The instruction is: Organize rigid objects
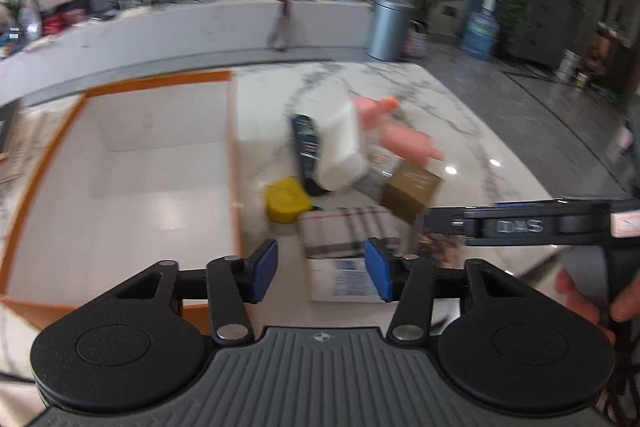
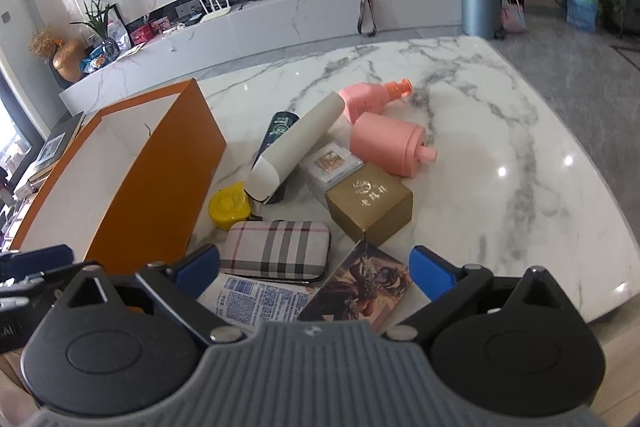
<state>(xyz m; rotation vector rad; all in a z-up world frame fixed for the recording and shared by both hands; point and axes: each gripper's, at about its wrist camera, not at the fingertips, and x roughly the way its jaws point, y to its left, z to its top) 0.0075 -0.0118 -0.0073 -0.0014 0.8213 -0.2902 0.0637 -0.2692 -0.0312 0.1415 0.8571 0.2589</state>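
Note:
An open orange box (image 2: 160,179) with a white inside (image 1: 132,187) stands on the marble table at the left. Beside it lies a pile: a yellow round container (image 2: 229,205), a plaid case (image 2: 276,251), a gold box (image 2: 370,203), two pink bottles (image 2: 386,145), a white tube (image 2: 296,151) over a dark tube (image 2: 280,125), a picture card (image 2: 364,283) and a printed packet (image 2: 260,301). My left gripper (image 1: 322,269) is open and empty above the plaid case (image 1: 344,231). My right gripper (image 2: 314,269) is open and empty over the card and packet.
The marble table (image 2: 500,147) stretches right of the pile. A clear small case (image 2: 330,165) lies behind the gold box. The right gripper's body (image 1: 532,225) crosses the left wrist view at the right. A TV console, a bin and plants stand beyond.

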